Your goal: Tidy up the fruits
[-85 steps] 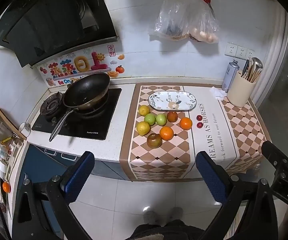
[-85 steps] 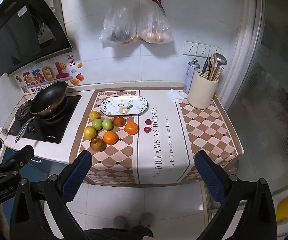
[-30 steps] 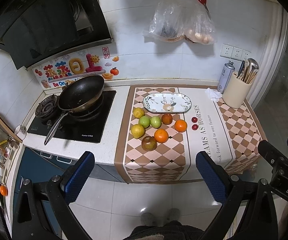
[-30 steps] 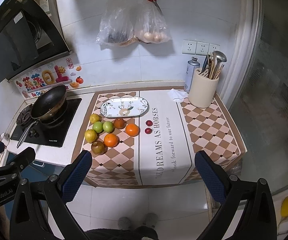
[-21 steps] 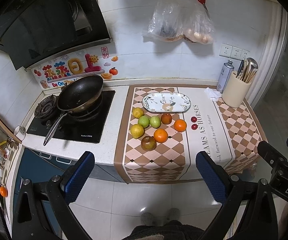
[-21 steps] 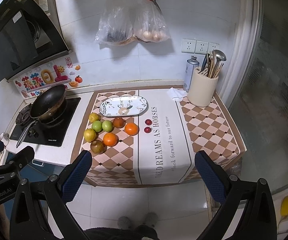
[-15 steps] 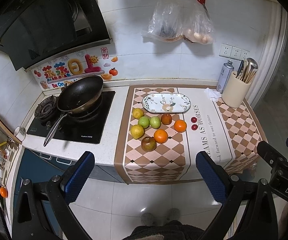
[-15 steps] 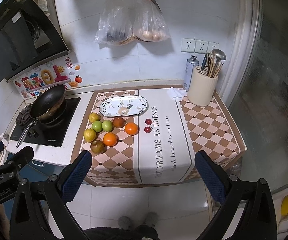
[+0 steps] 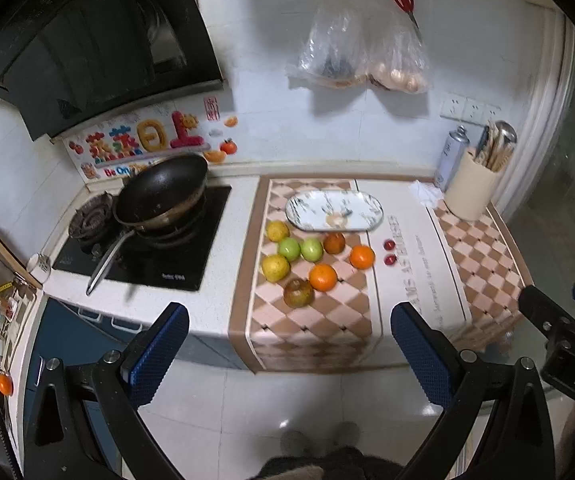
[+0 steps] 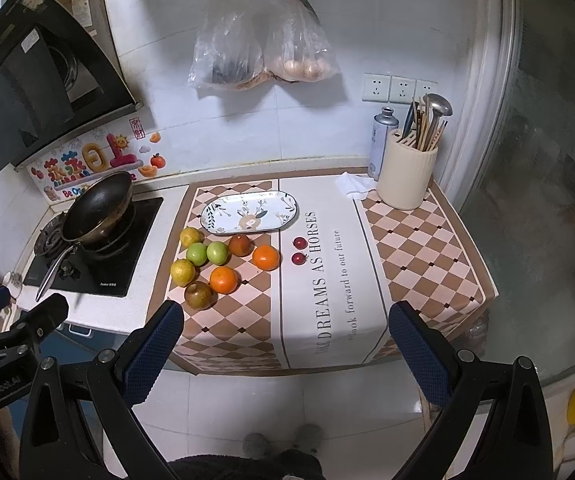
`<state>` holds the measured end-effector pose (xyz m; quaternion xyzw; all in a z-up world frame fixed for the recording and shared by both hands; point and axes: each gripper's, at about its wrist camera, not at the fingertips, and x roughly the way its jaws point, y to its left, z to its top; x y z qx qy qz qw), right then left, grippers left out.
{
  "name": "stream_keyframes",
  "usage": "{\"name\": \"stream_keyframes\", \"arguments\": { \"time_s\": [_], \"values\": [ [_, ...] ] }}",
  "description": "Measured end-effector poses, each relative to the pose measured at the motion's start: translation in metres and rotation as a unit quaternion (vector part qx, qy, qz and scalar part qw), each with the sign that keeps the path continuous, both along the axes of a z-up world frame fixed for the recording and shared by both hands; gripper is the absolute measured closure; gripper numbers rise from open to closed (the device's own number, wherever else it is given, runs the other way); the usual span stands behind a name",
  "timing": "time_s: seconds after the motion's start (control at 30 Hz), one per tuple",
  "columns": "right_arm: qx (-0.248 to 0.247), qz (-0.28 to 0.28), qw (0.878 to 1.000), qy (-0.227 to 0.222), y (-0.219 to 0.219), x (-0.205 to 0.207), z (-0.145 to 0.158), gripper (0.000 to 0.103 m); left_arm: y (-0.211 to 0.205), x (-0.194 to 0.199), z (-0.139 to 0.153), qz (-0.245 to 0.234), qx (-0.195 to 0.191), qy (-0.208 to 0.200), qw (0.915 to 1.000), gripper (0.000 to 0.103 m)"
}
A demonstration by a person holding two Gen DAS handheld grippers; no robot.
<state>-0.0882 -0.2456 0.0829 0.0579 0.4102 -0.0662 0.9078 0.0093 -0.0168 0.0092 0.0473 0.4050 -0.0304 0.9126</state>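
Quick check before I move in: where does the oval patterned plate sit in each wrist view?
Left wrist: the oval plate lies right of centre, above the middle, on the checkered cloth just behind the fruit.
Right wrist: the plate lies left of centre, near mid-height, also behind the fruit.
Shared landmark: the two small red fruits lie just forward of the plate's right end in both.
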Motion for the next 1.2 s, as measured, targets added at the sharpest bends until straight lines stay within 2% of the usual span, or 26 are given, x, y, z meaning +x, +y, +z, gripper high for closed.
{"name": "stream_keyframes", "arguments": {
  "time_s": [0.13, 0.2, 0.27, 0.37, 0.47, 0.57, 0.7, 0.87, 0.97, 1.07, 1.13, 1.17, 1.2],
  "values": [
    [0.013, -0.017, 0.999, -0.027, 0.002, 0.005, -0.006, 0.000, 0.004, 0.015, -0.001, 0.032, 0.050, -0.072, 0.9956, 0.000],
    [0.029, -0.018, 0.999, -0.031, 0.004, 0.016, -0.015, 0.000, 0.013, 0.027, -0.007, 0.052, 0.075, -0.094, 0.9914, 0.000],
    [0.057, -0.019, 0.998, -0.014, 0.007, 0.030, -0.030, 0.000, 0.027, 0.040, -0.017, 0.063, 0.083, -0.095, 0.9900, 0.000],
    [0.105, -0.012, 0.994, 0.010, 0.014, 0.055, -0.056, 0.000, 0.047, 0.067, -0.040, 0.073, 0.081, -0.070, 0.9915, 0.000],
    [0.136, 0.001, 0.990, 0.026, 0.023, 0.085, -0.087, 0.000, 0.064, 0.099, -0.069, 0.084, 0.083, -0.020, 0.9928, 0.000],
    [0.150, 0.019, 0.987, 0.060, 0.036, 0.124, -0.124, 0.009, 0.079, 0.129, -0.102, 0.092, 0.067, 0.041, 0.9927, 0.000],
    [0.165, 0.037, 0.979, 0.118, 0.053, 0.195, -0.192, 0.010, 0.099, 0.164, -0.150, 0.118, 0.055, 0.112, 0.9852, 0.000],
    [0.184, 0.060, 0.958, 0.212, 0.071, 0.290, -0.297, 0.010, 0.101, 0.217, -0.217, 0.140, 0.021, 0.220, 0.9653, 0.000],
    [0.171, 0.082, 0.947, 0.260, 0.085, 0.331, -0.347, 0.017, 0.094, 0.251, -0.251, 0.138, -0.013, 0.279, 0.9502, 0.000],
    [0.177, 0.103, 0.933, 0.296, 0.095, 0.360, -0.384, 0.020, 0.084, 0.280, -0.280, 0.145, -0.047, 0.324, 0.9335, 0.001],
    [0.152, 0.122, 0.930, 0.312, 0.103, 0.372, -0.398, 0.020, 0.076, 0.295, -0.293, 0.144, -0.060, 0.343, 0.9263, 0.001],
    [0.143, 0.138, 0.928, 0.317, 0.107, 0.377, -0.404, 0.023, 0.072, 0.302, -0.299, 0.143, -0.057, 0.353, 0.9229, 0.001],
    [0.132, 0.147, 0.925, 0.325, 0.109, 0.381, -0.410, 0.031, 0.067, 0.309, -0.305, 0.138, -0.058, 0.362, 0.9199, 0.001]
  ]
}}
